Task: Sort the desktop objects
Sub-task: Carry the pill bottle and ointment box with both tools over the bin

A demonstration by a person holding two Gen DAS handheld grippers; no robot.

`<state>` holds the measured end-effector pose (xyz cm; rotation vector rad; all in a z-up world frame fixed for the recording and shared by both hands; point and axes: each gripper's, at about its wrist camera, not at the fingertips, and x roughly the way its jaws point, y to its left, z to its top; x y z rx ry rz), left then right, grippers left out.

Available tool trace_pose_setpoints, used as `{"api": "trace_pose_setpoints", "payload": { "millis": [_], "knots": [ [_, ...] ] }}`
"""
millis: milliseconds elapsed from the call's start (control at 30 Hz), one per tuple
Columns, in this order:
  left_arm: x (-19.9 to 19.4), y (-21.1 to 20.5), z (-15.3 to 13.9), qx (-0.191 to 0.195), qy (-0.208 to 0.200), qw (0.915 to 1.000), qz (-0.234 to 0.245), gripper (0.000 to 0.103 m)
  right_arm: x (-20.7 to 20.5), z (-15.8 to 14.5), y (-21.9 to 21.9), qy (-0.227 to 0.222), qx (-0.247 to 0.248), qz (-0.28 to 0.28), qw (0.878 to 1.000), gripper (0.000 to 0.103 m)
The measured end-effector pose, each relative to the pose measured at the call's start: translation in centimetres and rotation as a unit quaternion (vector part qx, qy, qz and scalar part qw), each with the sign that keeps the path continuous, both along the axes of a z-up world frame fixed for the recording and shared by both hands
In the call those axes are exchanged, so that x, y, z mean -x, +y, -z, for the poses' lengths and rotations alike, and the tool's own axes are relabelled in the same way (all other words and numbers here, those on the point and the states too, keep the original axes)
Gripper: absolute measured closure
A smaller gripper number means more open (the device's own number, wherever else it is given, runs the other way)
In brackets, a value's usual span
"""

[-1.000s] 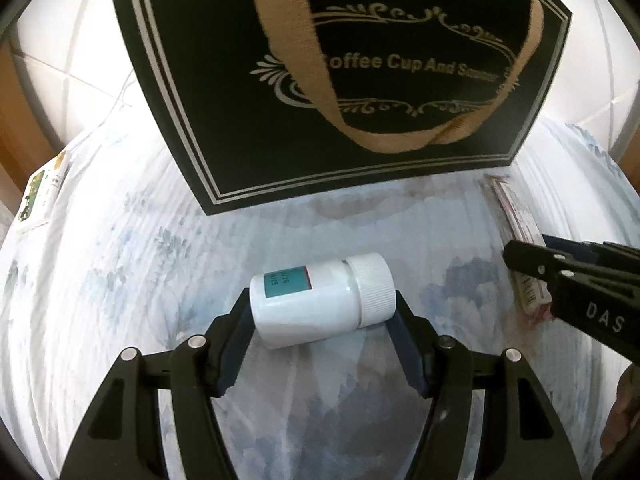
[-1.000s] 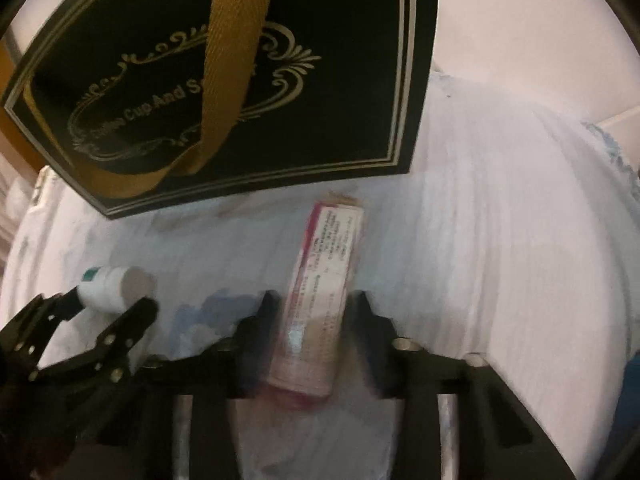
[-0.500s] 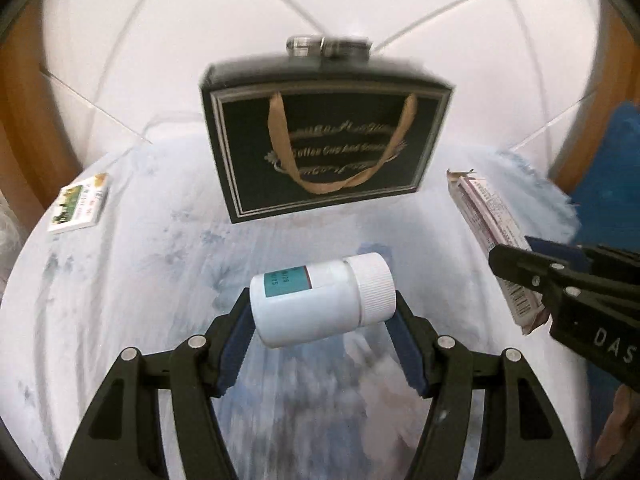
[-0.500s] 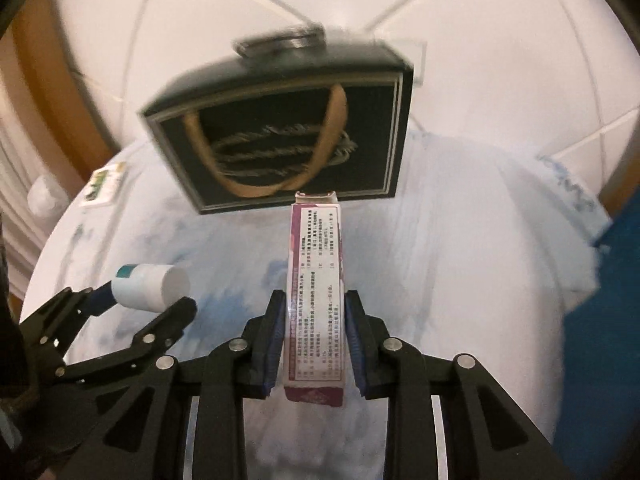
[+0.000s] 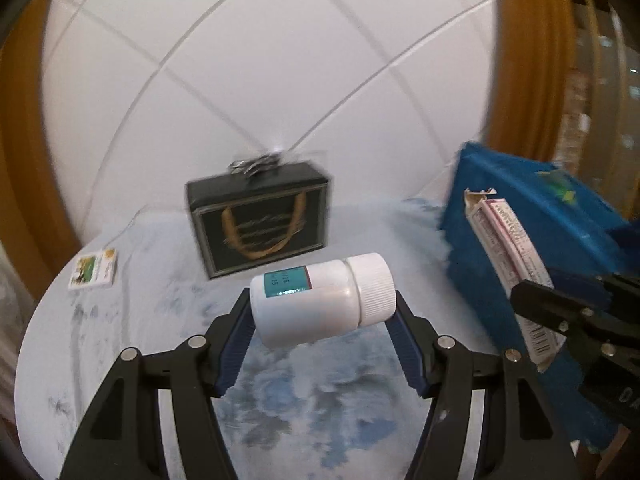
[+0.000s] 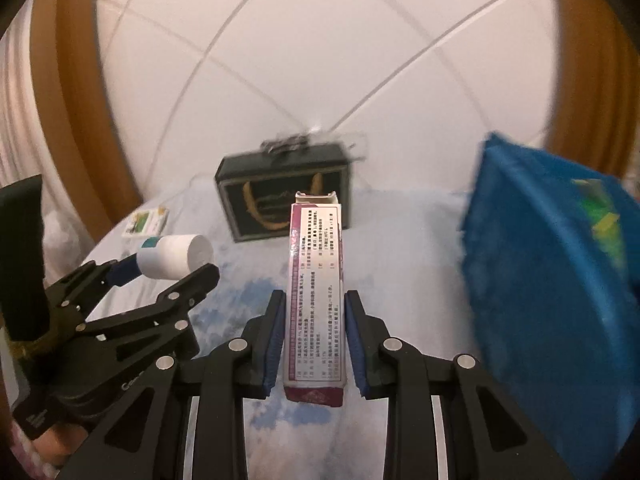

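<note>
My left gripper is shut on a white pill bottle with a teal label and ribbed cap, held sideways above the table. It also shows in the right wrist view, left of the box. My right gripper is shut on a long purple and white medicine box, held lengthwise above the table. The box also shows in the left wrist view, at the right.
A black gift bag with a gold handle stands at the back of the round, blue-patterned table. A small green and white packet lies at the left. A blue fabric bin stands at the right.
Both grippers have risen and pulled back from the black bag, carrying the bottle and the box off the table. The blue bin has come into view at the right.
</note>
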<state>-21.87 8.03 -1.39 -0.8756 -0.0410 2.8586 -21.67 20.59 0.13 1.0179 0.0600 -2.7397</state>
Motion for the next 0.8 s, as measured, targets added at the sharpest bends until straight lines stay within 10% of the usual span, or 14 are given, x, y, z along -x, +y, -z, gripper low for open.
{"api": "trace_pose_setpoints", "payload": {
  "millis": [467, 800],
  "knots": [
    [-9.1, 17.8, -9.1, -0.017, 0.097, 0.9844, 0.146, 0.040, -13.4, -9.8, 15.7, 0.116, 0.007, 0.144, 0.983, 0.074],
    [-13.6, 36.2, -10.9, -0.004, 0.087, 0.9794, 0.182, 0.040, -17.3, -9.5, 34.1, 0.111, -0.002, 0.209, 0.972, 0.074]
  ]
}}
